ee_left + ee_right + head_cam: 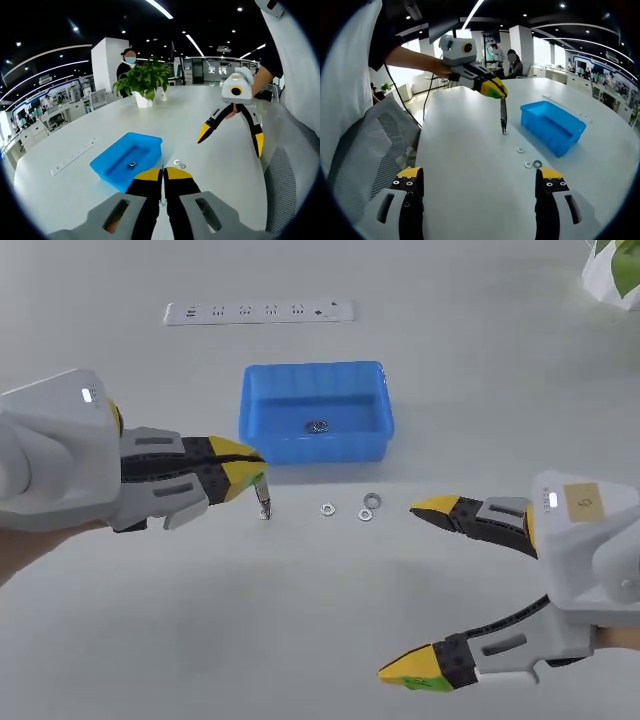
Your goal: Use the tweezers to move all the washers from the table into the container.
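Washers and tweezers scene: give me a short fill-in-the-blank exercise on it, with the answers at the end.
1. The left gripper clamps the tweezers in its tongs, while the tongs of the right gripper stand ____.
2. ____ washers lie on the table in front of the container.
3. The container's colour is ____.
Missing words: open; three; blue.

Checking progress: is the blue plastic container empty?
No, at least one small metal ring washer lies inside the blue plastic container.
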Demonstrator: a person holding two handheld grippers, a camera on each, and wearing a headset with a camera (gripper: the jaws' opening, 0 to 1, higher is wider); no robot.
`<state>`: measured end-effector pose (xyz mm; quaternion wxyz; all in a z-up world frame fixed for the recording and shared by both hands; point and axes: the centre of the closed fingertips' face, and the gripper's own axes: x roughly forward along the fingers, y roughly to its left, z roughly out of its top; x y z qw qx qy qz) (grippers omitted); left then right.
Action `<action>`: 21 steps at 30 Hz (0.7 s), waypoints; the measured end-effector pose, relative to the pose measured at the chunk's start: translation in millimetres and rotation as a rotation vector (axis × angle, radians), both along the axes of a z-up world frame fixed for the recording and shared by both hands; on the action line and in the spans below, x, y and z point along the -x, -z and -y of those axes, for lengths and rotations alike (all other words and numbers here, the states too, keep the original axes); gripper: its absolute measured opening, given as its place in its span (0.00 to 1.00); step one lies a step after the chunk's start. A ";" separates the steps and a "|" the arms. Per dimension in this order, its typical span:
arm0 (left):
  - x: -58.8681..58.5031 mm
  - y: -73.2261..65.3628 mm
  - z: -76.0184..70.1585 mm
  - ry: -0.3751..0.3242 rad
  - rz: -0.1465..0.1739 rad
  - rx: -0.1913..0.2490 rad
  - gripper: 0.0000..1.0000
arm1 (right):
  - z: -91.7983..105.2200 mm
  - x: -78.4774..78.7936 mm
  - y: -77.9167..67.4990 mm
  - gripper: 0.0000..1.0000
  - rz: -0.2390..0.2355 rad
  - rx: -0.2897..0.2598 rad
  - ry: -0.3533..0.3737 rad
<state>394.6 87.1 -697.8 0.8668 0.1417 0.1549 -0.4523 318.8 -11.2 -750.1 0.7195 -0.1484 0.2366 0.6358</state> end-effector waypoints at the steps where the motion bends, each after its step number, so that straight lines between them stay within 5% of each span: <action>1: 0.1 0.7 -0.2 0.001 0.000 -0.004 0.05 | 0.0 0.2 -0.1 0.93 -0.002 -0.001 0.001; 12: 1.9 2.2 -2.1 -0.003 -0.013 0.005 0.05 | -7.6 1.7 -0.1 0.93 -0.012 -0.004 -0.016; 21: 4.2 2.8 -3.1 0.030 -0.022 -0.019 0.05 | -43.1 -20.4 -7.9 0.89 0.013 -0.049 -0.054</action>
